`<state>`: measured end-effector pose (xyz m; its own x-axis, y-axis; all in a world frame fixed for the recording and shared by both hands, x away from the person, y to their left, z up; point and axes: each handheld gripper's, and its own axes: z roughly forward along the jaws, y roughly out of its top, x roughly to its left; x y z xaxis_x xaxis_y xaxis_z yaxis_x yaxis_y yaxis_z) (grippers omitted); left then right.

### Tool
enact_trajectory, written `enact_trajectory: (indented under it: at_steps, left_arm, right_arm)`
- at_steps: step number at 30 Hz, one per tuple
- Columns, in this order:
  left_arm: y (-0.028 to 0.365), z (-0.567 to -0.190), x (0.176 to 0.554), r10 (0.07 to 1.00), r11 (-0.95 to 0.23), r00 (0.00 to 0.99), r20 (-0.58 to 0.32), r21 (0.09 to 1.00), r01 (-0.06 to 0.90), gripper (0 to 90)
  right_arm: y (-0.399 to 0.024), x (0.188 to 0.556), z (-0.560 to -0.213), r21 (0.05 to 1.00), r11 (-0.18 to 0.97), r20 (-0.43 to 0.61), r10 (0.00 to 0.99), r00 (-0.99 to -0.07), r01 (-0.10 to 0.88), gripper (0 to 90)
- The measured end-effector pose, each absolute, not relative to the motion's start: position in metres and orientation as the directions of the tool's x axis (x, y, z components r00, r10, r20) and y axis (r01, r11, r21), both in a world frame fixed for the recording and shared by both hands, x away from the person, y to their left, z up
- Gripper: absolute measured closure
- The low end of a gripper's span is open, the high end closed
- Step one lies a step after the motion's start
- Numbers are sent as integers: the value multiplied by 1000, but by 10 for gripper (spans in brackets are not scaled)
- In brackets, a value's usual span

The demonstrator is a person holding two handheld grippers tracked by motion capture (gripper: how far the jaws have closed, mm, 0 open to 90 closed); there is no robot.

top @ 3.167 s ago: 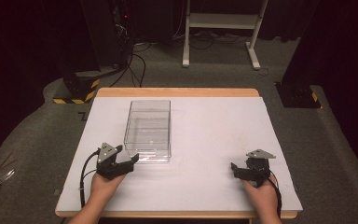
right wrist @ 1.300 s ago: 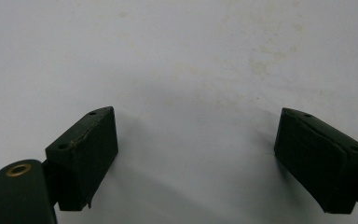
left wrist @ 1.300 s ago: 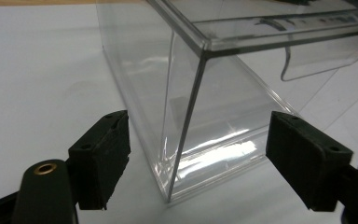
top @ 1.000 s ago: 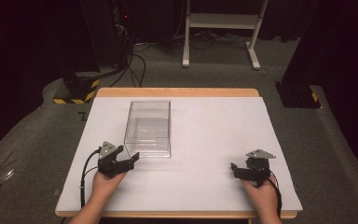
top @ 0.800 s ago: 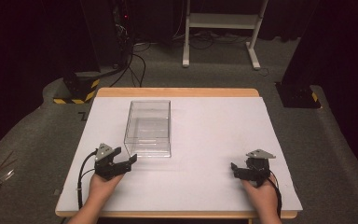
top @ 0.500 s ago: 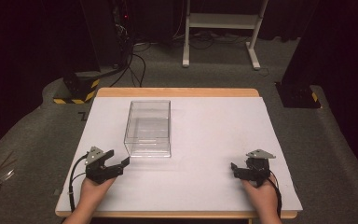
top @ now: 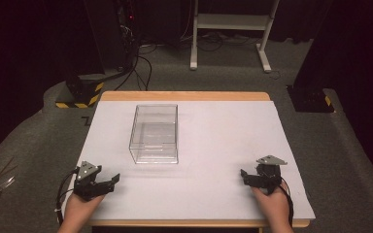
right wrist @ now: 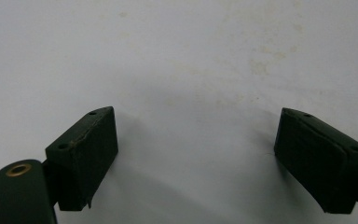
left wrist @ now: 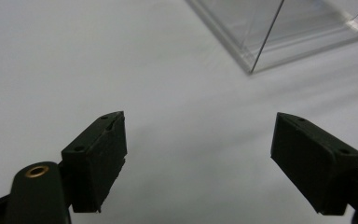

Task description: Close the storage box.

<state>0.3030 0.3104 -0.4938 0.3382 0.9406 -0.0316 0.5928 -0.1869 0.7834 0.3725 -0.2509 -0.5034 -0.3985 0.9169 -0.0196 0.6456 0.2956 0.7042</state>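
Note:
A clear plastic box point(top: 154, 133) stands left of centre on the white table point(top: 213, 141); its near corner point(left wrist: 279, 32) reaches into the top of the left gripper view. My left gripper point(top: 110, 180) rests near the front left corner, a short way in front of the box and to its left, open with nothing between its jaws point(left wrist: 200, 158). My right gripper point(top: 245, 175) sits by the front right edge, open too and empty point(right wrist: 196, 158), over bare table.
The table's wooden edge point(top: 184, 95) runs along the far side. Beyond it on the floor are a white metal stand point(top: 230, 29), black equipment with yellow-black striped bases point(top: 80, 94), and cables point(top: 143, 58).
My left gripper has drawn back from the box's near left corner toward the front left of the table. The right gripper has stayed put.

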Motion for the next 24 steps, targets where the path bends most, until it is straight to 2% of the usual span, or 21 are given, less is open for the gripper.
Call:
enact_trajectory:
  at_steps: [5, 24]
  left_arm:
    - [308, -507, 306, 934, -255, 357, 11, 723, 642, 154]
    - [307, -509, 306, 932, -247, 363, 0, 734, 632, 130]
  right_arm:
    - [-251, 372, -503, 704, 296, -20, 917, -398, 645, 133]
    - [-250, 372, -504, 706, 298, -27, 918, -396, 642, 135]
